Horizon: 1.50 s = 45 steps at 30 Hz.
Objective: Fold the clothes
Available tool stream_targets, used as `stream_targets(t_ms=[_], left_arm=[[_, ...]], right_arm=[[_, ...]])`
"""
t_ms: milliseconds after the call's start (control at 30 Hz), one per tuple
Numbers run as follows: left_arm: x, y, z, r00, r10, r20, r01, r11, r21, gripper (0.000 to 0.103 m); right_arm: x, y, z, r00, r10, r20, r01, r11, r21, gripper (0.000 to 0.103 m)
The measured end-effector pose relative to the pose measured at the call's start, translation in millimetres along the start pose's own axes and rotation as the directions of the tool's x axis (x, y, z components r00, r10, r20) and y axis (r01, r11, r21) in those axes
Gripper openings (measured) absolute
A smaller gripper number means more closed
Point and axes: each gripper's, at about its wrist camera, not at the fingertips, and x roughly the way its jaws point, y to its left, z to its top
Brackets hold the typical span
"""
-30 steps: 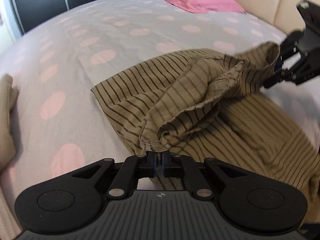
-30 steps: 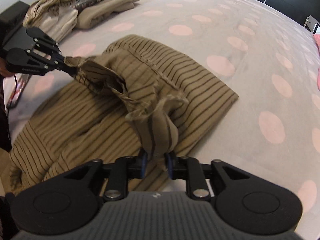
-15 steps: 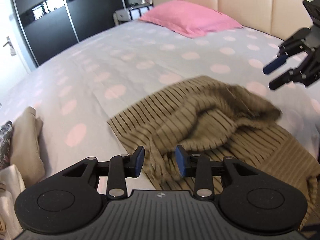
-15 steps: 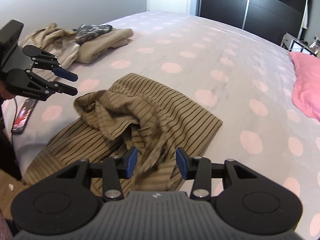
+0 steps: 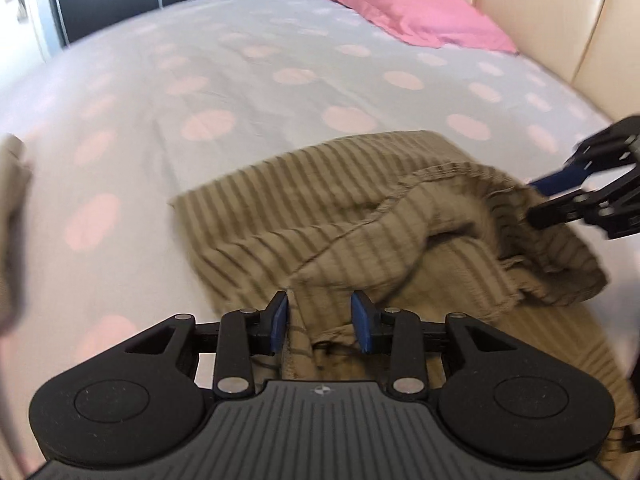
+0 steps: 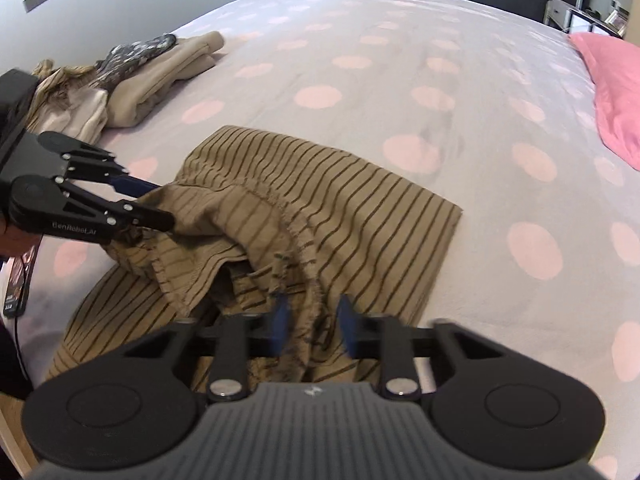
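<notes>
A tan garment with dark stripes lies partly folded and bunched on the bed; it also shows in the right wrist view. My left gripper is open, its jaws down on either side of a bunched edge of the garment. My right gripper is open too, straddling another bunched fold. Each gripper shows in the other's view: the right one at the garment's right end, the left one at its left end.
The bed sheet is pale grey with pink dots. A pink pillow lies by the padded headboard. A pile of beige and patterned clothes sits at the bed's far left. A phone lies near the bed edge.
Both grippers let go of the garment, which dropped into a heap. They lifted away, then came back down open onto its bunched folds.
</notes>
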Motion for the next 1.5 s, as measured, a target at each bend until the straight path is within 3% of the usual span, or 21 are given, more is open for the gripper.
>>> stream_targets(t_ms=[100,333,600,833,1033,1167,1233,1300,1400,1500], left_arm=[[-8,3,-5,0.999,-0.047,0.012,0.047,0.999,0.006,0.000],[-31,-10,-33,1.000,-0.011,-0.007,0.012,0.988,0.151,0.000],[-24,-25,-68,0.994,0.041,-0.101,-0.014,0.966,0.256,0.000],[-28,-33,-92,0.986,0.051,-0.161,-0.001,0.956,0.295,0.000],[-58,-43,-100,0.994,0.038,-0.098,-0.008,0.958,0.287,0.000],[-78,-50,-99,0.998,0.063,-0.006,-0.060,0.970,0.235,0.006],[-81,-60,-97,0.996,0.088,0.029,-0.092,0.964,0.250,0.011],[-81,-70,-95,0.993,0.109,0.053,-0.120,0.950,0.287,0.013],[-67,-81,-95,0.987,0.155,0.052,-0.163,0.924,0.346,0.013],[-50,-81,-100,0.978,0.205,0.027,-0.201,0.914,0.354,0.013]], right_arm=[[-9,2,-3,1.000,0.017,0.026,-0.016,0.999,-0.037,0.003],[-31,13,-25,0.999,0.040,0.022,-0.034,0.976,-0.216,0.002],[-8,41,-64,0.988,0.058,-0.142,-0.108,0.918,-0.381,0.002],[-19,46,-81,0.979,0.080,-0.186,-0.151,0.903,-0.403,0.008],[-41,47,-91,0.975,0.121,-0.187,-0.189,0.895,-0.404,0.011],[-62,30,-85,0.993,0.101,-0.065,-0.116,0.948,-0.297,0.019],[-68,26,-83,0.997,0.077,-0.025,-0.081,0.963,-0.258,0.025],[-65,32,-86,0.998,0.049,-0.026,-0.054,0.953,-0.299,0.035],[-49,45,-94,0.998,-0.003,-0.061,-0.022,0.920,-0.391,0.036],[-28,49,-99,0.995,-0.068,-0.070,0.033,0.908,-0.418,0.033]])
